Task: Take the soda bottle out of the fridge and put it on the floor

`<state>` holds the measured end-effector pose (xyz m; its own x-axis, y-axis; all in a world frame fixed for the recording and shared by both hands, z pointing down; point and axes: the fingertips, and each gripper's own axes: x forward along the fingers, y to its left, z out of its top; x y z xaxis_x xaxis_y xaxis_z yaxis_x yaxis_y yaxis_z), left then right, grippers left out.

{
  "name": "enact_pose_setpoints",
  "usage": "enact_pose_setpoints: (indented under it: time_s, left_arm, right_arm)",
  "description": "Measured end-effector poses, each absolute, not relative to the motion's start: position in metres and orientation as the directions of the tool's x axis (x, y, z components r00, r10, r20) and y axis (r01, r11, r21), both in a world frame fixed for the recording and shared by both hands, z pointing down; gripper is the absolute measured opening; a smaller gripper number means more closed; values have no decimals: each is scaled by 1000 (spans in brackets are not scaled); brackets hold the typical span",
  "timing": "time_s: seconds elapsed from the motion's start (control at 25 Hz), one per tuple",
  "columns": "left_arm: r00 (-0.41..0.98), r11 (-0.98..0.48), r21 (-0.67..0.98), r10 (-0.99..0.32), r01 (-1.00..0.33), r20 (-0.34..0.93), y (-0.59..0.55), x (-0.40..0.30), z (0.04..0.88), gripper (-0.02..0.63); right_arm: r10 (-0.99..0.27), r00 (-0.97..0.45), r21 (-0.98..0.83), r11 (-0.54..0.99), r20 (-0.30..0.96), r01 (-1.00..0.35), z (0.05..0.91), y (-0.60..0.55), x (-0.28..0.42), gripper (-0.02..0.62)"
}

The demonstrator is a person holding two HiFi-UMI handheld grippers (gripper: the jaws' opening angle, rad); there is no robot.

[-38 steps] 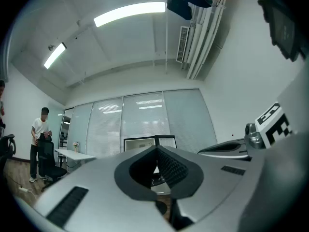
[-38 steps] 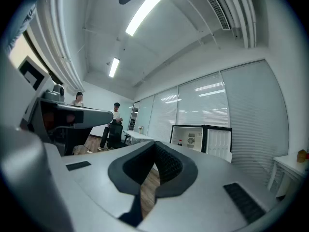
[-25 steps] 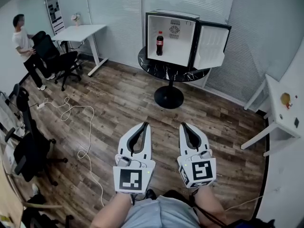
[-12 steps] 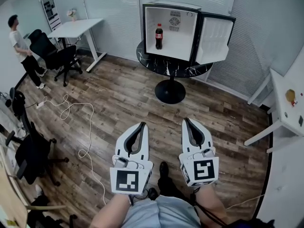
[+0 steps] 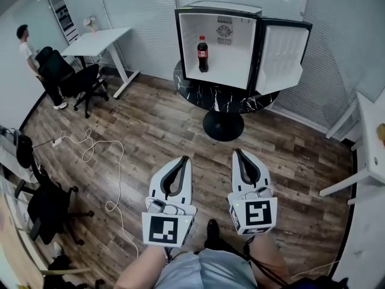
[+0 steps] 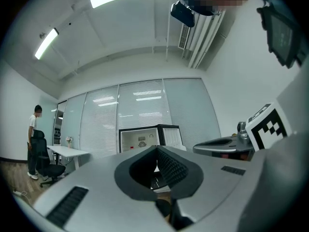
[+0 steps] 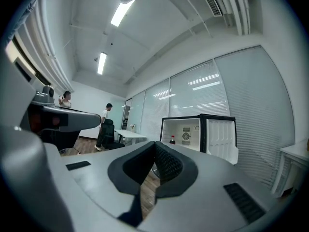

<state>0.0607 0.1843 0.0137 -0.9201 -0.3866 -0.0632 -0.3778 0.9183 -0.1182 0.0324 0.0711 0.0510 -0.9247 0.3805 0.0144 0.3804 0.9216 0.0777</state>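
Two grippers are hanging low over the wooden floor, and the left gripper is pinching its fingers shut on nothing. Past it, the soda bottle is standing straight inside the open fridge, near its left wall, looking dark with a red cap and a red label too small to read. The right gripper is also pinching shut on nothing, and its own view is showing the bottle only as a tiny speck.

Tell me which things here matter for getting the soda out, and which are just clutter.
Job: soda bottle, open fridge, wooden floor.
Just lying about: white desk, black office chair, white cable, bystander.
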Motion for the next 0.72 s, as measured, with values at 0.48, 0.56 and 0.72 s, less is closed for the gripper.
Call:
enact_pose_setpoints:
  time_s: [0.48, 0.56, 0.72]
  left_arm:
    - [-943, 939, -142, -324, -312, -71, 179, -29, 7, 15]
    - [-947, 943, -138, -314, -303, -65, 184, -43, 11, 16]
    - [-953, 949, -121, -299, -292, -45, 198, -75, 23, 17]
  right_arm:
    - [442, -897, 80, 894, 4, 440, 47, 69, -63, 13]
    - [442, -897, 77, 894, 7, 441, 51, 70, -79, 14]
    - [437, -899, 77, 896, 25, 438, 61, 78, -113, 14]
